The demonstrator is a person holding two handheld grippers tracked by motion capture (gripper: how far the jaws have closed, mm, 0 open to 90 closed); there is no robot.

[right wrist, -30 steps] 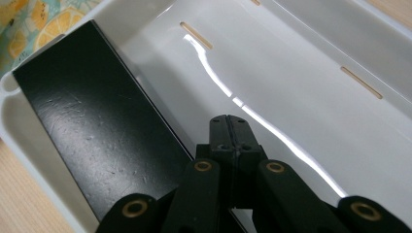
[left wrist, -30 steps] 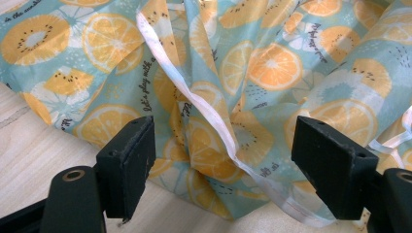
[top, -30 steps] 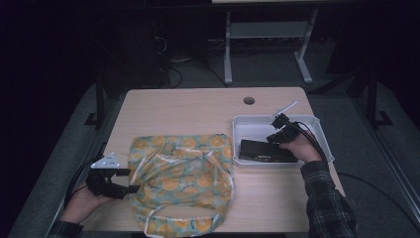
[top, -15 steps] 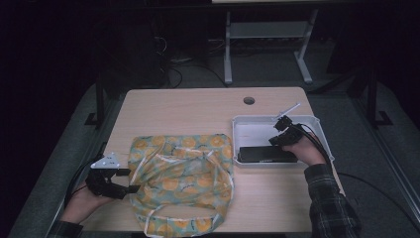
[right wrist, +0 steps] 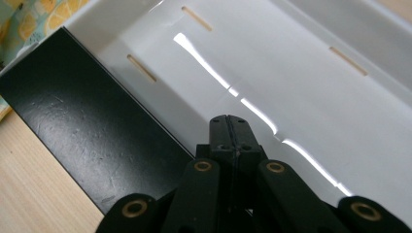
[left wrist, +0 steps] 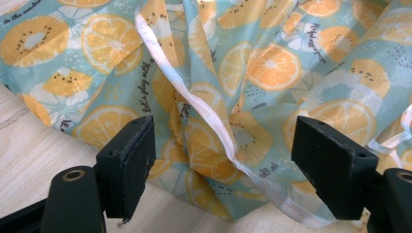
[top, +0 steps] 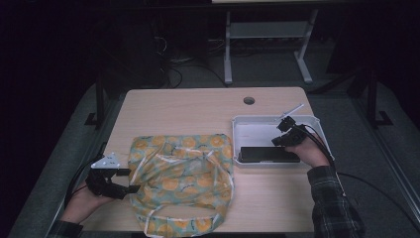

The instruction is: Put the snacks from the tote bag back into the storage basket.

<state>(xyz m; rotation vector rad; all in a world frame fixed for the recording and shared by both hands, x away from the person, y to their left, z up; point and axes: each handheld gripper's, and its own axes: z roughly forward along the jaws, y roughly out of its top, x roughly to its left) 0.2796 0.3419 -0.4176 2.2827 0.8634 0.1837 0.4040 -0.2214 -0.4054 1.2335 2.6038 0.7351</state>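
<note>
**A fruit bag and a black box on the desk**

The fruit bag [top: 181, 181] lies flat on the near left part of the desk [top: 198, 111]. It is blue-green with orange slices printed on it, and a white strap [left wrist: 209, 114] runs over its folds. The left hand-held gripper [top: 130, 181] sits at the bag's left edge. Its jaws are spread wide, with a fold of the cloth and the strap between them, and the pads do not press on it.

To the right of the bag stands a white tray [top: 247, 130]. A flat black box [top: 267, 154] lies along the tray's near side. The right hand-held gripper [top: 277, 142] is over the tray, just beside the box. Its jaws are clenched tight together with nothing in them.
</note>
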